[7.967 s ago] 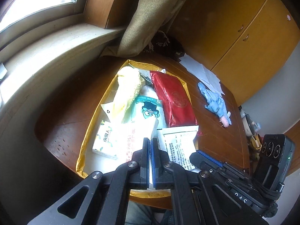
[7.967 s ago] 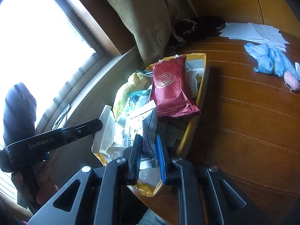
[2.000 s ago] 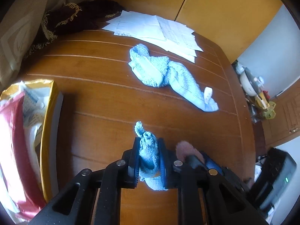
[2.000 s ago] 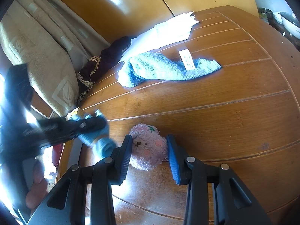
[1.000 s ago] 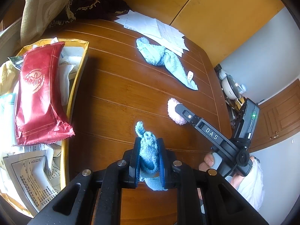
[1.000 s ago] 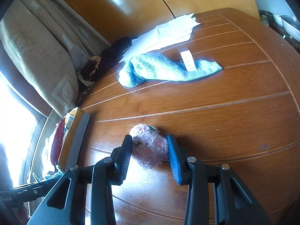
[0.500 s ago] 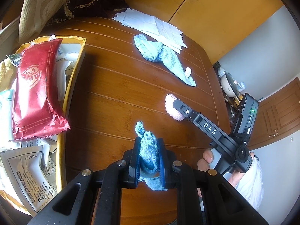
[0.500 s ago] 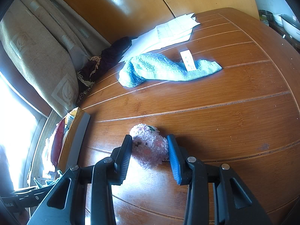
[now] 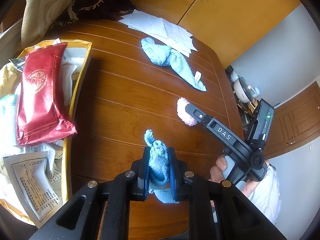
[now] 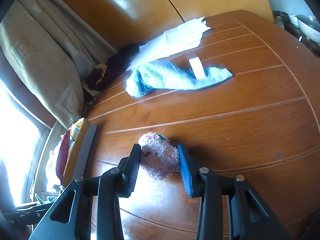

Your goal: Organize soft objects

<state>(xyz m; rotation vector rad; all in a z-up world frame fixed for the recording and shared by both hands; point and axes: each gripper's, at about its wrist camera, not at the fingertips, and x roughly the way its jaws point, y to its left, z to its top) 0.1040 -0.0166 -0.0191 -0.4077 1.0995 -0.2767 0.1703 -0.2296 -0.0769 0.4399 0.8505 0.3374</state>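
My left gripper [image 9: 158,160] is shut on a small light-blue knitted sock [image 9: 158,156] and holds it above the wooden table [image 9: 124,92]. My right gripper [image 10: 159,156] is around a fluffy pink plush [image 10: 159,156] that rests on the table [image 10: 230,120]; both pads touch its sides. The plush also shows in the left wrist view [image 9: 184,112], at the tip of the right gripper. A second light-blue sock [image 9: 170,64] with a white tag lies farther back on the table; it also shows in the right wrist view [image 10: 170,78].
A yellow-rimmed tray [image 9: 78,92] at the left holds a red packet [image 9: 40,92] and paper packets. White papers [image 9: 160,28] and a dark fringed cloth [image 9: 96,6] lie at the back. A curtain [image 10: 40,56] hangs by the window. Cabinets stand behind the table.
In the last second my left gripper has shifted only slightly, still holding the sock. My right gripper has stayed around the pink plush. Eight seconds ago both grippers were over the tray.
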